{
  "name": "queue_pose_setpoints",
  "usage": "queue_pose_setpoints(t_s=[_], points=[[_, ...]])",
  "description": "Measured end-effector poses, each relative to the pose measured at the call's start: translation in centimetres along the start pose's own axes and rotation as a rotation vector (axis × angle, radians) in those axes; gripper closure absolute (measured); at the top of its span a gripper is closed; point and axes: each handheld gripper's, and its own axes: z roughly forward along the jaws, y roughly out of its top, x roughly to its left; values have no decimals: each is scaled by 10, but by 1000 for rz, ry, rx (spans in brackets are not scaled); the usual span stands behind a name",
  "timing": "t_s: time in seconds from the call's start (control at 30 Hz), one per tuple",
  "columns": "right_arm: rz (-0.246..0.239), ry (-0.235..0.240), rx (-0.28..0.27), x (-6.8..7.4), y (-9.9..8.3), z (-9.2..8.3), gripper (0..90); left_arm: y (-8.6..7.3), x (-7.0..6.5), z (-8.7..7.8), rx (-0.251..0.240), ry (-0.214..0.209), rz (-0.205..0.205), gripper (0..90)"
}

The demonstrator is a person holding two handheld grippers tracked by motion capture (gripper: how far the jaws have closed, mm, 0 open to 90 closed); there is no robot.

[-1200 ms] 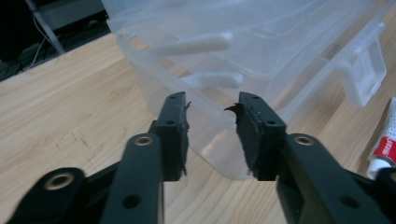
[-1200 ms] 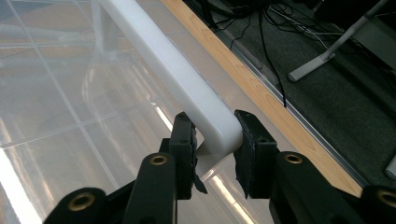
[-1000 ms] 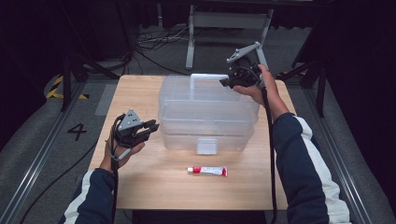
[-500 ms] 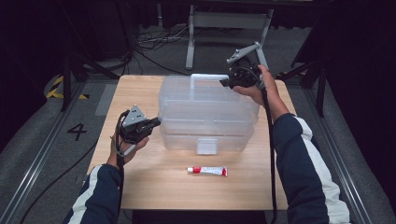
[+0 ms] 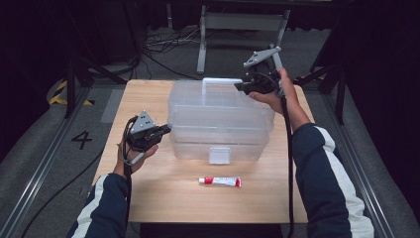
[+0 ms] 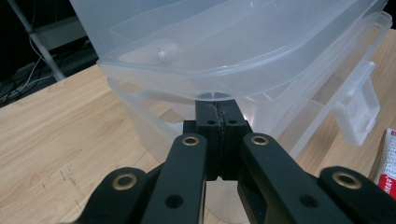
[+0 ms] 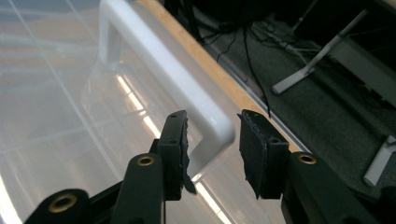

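A clear plastic box (image 5: 220, 124) with a lid and a white handle (image 5: 221, 82) stands mid-table. My left gripper (image 5: 167, 129) is shut at the box's left end. In the left gripper view its tips (image 6: 217, 108) sit just under the lid's rim (image 6: 243, 42), with nothing between them. My right gripper (image 5: 237, 86) is over the lid's far right. Its jaws have just been opening and stand open around the handle's corner (image 7: 212, 133), with a gap on the right side. A red and white tube (image 5: 220, 181) lies in front of the box.
The box's front latch (image 5: 219, 154) faces the person. The wooden table (image 5: 148, 198) has bare room at the front and left. Beyond the far edge are metal stand legs (image 5: 203, 44) and cables on the floor. A cable trails down from each gripper.
The left gripper's jaws have closed and its tips have edged up to the box's left end. The right gripper has stayed at the handle.
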Motion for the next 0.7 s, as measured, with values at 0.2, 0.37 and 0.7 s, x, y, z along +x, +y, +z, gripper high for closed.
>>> queue_pose_setpoints(t_s=[0.2,0.37,0.7], points=[[30,1,-104,-3,-10,-26,603,1,-1,0,10,6,10,900],[34,-10,-134,-6,-23,-42,597,2,-1,0,13,7,15,900],[25,-105,-182,-15,-67,-75,554,3,0,0,19,3,26,900]])
